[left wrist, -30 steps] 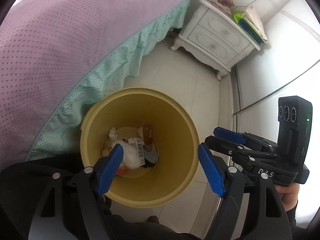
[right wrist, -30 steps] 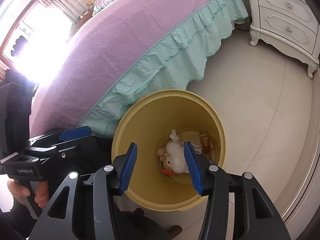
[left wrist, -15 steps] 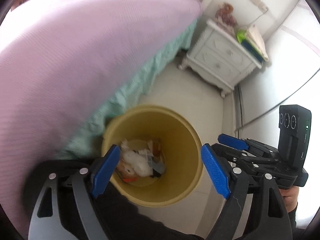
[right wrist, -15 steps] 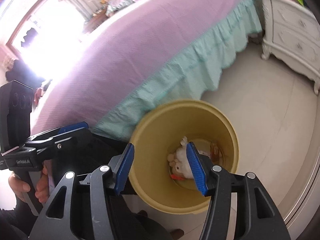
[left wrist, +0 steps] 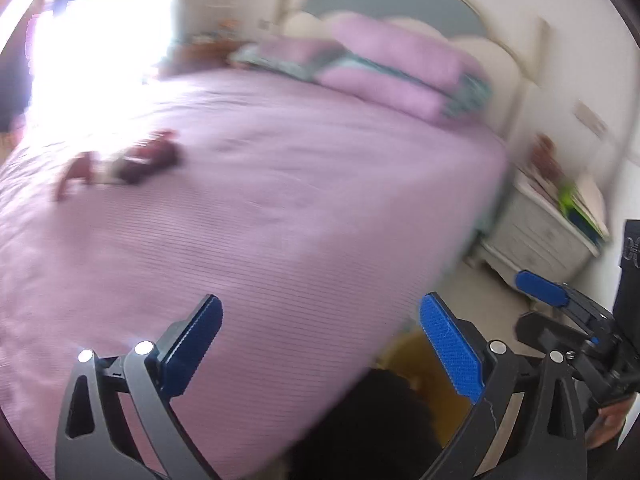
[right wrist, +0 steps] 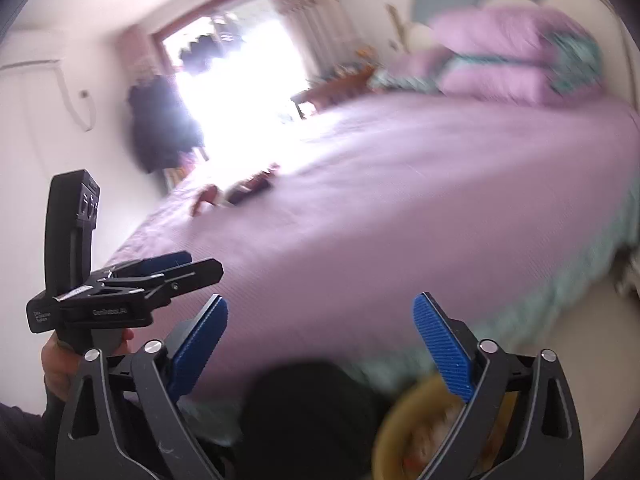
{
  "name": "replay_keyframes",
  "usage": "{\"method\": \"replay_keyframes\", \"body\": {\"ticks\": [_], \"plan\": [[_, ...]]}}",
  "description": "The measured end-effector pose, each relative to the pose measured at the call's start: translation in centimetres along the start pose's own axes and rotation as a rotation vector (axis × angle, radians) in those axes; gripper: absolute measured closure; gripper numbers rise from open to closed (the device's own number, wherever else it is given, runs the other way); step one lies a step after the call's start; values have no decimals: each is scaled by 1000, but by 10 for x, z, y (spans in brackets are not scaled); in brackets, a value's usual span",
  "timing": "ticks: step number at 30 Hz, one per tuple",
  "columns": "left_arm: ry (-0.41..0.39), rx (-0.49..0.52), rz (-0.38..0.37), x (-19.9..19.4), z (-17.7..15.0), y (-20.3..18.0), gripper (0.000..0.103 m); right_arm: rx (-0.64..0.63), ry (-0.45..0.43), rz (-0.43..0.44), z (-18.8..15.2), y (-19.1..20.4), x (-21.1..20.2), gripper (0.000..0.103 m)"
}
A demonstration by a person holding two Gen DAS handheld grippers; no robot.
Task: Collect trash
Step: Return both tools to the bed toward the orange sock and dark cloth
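Both grippers, left (left wrist: pixel 320 346) and right (right wrist: pixel 320 344), are being opened wide and empty, probably for the dark litter (left wrist: pixel 138 160) on the bed (left wrist: pixel 320 208).

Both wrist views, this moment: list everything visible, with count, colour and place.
bed: one, pink cover, mint frill, fills the middle
pillows: several, pink, at the headboard
dark items: blurred cluster, red-brown, on the bed's far side
nightstand: one, white, right of the bed
bin: one, yellow, on the floor by the bed, trash inside
window: one, bright, far wall
left tool: jaws opening, nothing between
right tool: jaws opening, nothing between
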State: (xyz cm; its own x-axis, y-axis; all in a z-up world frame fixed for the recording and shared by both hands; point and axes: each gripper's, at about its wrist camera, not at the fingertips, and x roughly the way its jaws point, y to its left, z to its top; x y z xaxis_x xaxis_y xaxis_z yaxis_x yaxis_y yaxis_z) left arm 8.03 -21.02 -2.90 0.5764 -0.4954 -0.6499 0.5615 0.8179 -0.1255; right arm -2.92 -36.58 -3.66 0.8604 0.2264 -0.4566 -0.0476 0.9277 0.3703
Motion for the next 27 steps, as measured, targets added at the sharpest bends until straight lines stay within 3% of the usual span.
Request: {"method": "replay_keyframes", "body": {"ticks": [7, 12, 22, 27], "plan": [[-99, -118, 178, -42, 17, 79, 4, -102, -30, 124, 43, 63, 55, 8], [-118, -163, 254, -55, 21, 120, 4, -177, 8, 132, 58, 97, 104, 8], [-79, -218, 305, -30, 26, 178, 4, -187, 64, 164, 76, 114, 165, 8], [-70, -267, 316, -5, 37, 212, 4, -173, 97, 125, 88, 110, 210, 8]]}}
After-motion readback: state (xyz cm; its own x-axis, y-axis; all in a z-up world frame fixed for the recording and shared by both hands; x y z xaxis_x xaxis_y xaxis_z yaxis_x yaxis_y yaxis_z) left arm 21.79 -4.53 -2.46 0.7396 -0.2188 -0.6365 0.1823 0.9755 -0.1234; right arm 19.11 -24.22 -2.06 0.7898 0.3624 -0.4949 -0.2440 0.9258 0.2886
